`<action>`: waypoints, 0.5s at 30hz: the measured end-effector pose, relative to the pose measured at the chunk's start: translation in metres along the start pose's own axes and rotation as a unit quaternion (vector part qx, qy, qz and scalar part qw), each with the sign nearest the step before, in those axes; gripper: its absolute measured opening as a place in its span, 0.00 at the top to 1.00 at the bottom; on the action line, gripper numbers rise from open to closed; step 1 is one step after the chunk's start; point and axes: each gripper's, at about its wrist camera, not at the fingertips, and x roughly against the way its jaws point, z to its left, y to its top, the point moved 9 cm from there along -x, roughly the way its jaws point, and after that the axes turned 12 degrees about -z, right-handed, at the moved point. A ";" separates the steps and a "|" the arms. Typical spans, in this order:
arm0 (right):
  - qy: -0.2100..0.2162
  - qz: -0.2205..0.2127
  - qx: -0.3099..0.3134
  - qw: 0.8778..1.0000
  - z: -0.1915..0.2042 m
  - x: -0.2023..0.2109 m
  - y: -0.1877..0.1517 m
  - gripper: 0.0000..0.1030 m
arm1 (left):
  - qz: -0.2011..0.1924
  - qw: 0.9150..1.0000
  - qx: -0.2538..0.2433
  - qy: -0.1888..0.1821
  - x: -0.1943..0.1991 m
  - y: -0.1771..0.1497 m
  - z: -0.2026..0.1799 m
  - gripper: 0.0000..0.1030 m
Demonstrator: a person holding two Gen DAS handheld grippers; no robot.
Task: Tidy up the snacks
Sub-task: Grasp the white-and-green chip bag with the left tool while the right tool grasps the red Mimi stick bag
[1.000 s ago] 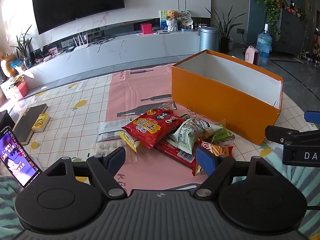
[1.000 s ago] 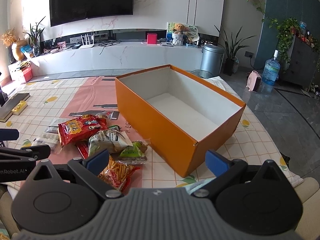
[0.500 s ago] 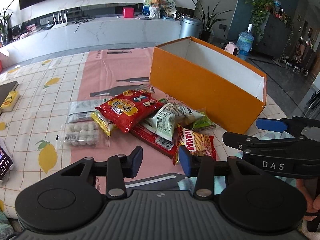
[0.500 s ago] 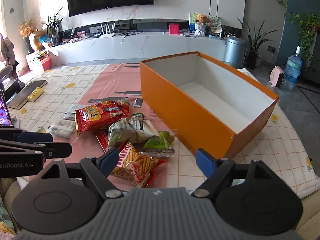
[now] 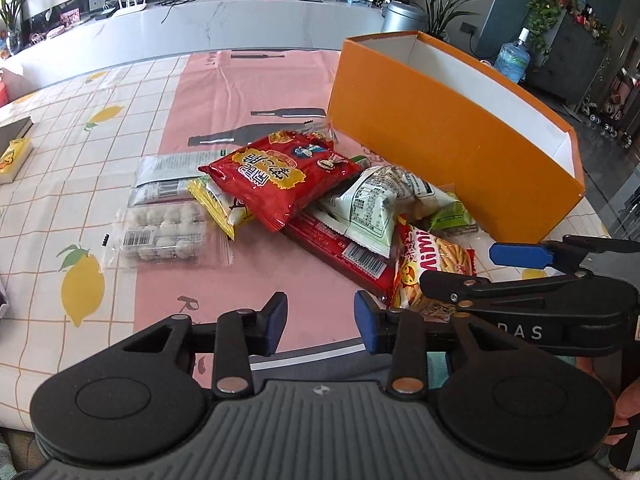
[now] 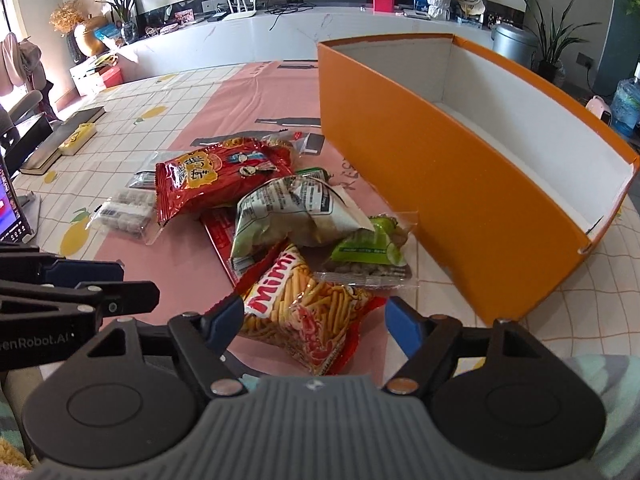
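Note:
A pile of snack packs lies on the tablecloth beside an empty orange box (image 5: 448, 136) (image 6: 432, 168). The pile holds a red bag (image 5: 280, 176) (image 6: 216, 176), a white-green bag (image 5: 372, 204) (image 6: 288, 212), a Mimi stick bag (image 5: 432, 264) (image 6: 304, 308), a green pack (image 6: 368, 248) and a clear pack of white balls (image 5: 164, 232). My left gripper (image 5: 320, 318) is open and empty over the near table edge. My right gripper (image 6: 316, 318) is open, its fingers on either side of the Mimi bag's near end.
A book with a yellow pack (image 6: 76, 136) lies at the table's far left. A phone screen (image 6: 10, 212) stands at the left edge. A long white TV counter (image 5: 240, 16) runs behind the table. The lemon-print tablecloth (image 5: 80, 160) covers the table.
Both grippers have moved forward and down toward the snack pile. The right gripper now straddles the Mimi bag's near end. The left gripper's jaws have narrowed.

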 end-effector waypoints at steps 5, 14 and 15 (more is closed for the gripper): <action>0.008 0.020 -0.029 0.999 -0.004 -0.018 -0.006 0.26 | -0.003 1.000 -0.001 -0.004 -0.009 0.003 0.001 0.56; 0.012 0.016 -0.019 1.000 -0.012 -0.005 -0.007 0.44 | -0.034 0.996 -0.083 -0.019 -0.018 0.016 -0.023 0.41; 0.011 0.010 -0.019 1.000 -0.014 0.000 -0.004 0.44 | -0.037 0.995 -0.095 -0.020 -0.018 0.018 -0.027 0.40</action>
